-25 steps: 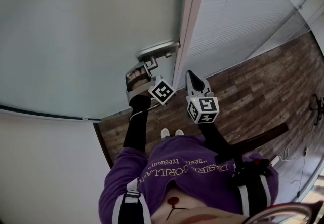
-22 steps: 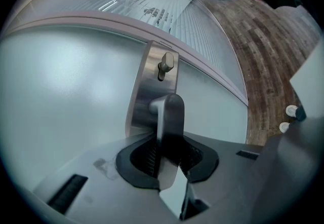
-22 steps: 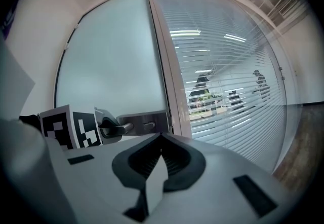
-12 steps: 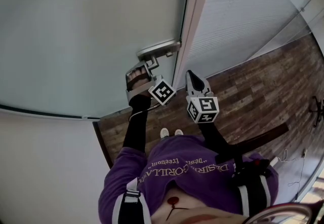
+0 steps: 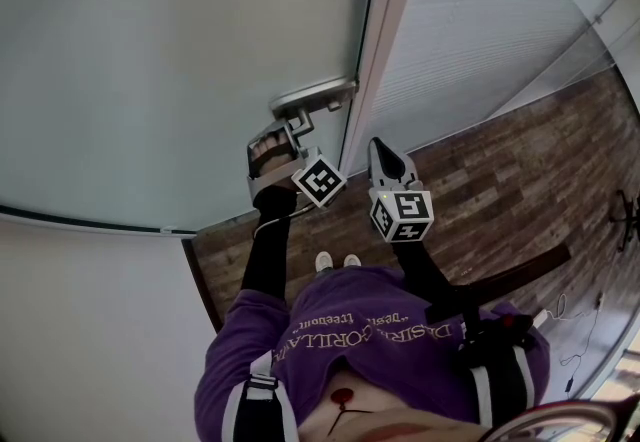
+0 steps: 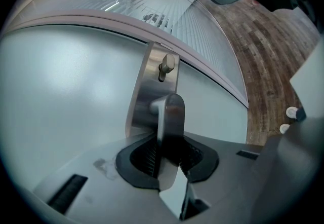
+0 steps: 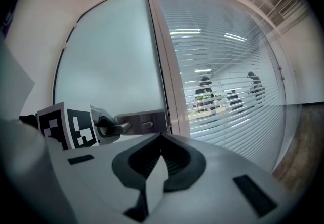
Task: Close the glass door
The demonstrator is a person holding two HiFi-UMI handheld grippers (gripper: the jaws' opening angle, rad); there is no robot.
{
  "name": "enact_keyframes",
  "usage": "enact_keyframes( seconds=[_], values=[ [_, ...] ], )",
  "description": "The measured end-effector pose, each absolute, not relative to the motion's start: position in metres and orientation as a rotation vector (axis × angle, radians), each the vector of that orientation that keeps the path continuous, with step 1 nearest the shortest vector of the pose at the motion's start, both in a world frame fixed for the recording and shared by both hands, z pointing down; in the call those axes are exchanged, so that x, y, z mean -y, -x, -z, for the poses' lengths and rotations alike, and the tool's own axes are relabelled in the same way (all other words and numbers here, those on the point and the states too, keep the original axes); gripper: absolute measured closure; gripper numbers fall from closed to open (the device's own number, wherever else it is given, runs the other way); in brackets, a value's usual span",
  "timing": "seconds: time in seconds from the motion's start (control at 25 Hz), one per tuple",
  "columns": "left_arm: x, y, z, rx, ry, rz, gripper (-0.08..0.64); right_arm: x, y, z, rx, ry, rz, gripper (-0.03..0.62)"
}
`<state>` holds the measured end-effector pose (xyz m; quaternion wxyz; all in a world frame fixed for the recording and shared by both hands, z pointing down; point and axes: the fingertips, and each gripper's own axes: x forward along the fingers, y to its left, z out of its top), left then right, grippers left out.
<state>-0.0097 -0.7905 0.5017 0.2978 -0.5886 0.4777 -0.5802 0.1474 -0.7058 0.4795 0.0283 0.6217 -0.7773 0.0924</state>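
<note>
The frosted glass door (image 5: 180, 50) carries a steel handle plate (image 5: 312, 92) at its right edge, next to the pale door frame (image 5: 385, 30). My left gripper (image 5: 287, 133) is shut on the lever handle (image 6: 171, 116), which stands between the ribbed pads (image 6: 148, 154). A thumb-turn (image 6: 166, 66) sits on the plate above the lever. My right gripper (image 5: 376, 146) hangs just right of the door's edge, apart from it. Its jaws (image 7: 161, 139) are shut with nothing between them. The right gripper view also takes in the handle (image 7: 120, 126) and the left gripper (image 7: 101, 125).
Right of the frame is a glass wall with slatted blinds (image 5: 480, 20); people show dimly behind it (image 7: 205, 88). Wood-plank floor (image 5: 500, 180) lies below. A white wall (image 5: 90, 330) closes off the left. The person's purple shirt (image 5: 370, 340) fills the bottom.
The left gripper has rolled slightly on the lever, and the door's edge has drifted a touch to the right in the head view. The right gripper has kept still.
</note>
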Motion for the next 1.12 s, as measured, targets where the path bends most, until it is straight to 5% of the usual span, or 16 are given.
enact_keyframes(
  seconds=[1.12],
  values=[
    [0.804, 0.002, -0.508, -1.242, 1.640, 1.522, 0.489, 0.703, -0.158, -0.474, 2.397, -1.939, -0.278, 0.603]
  ],
)
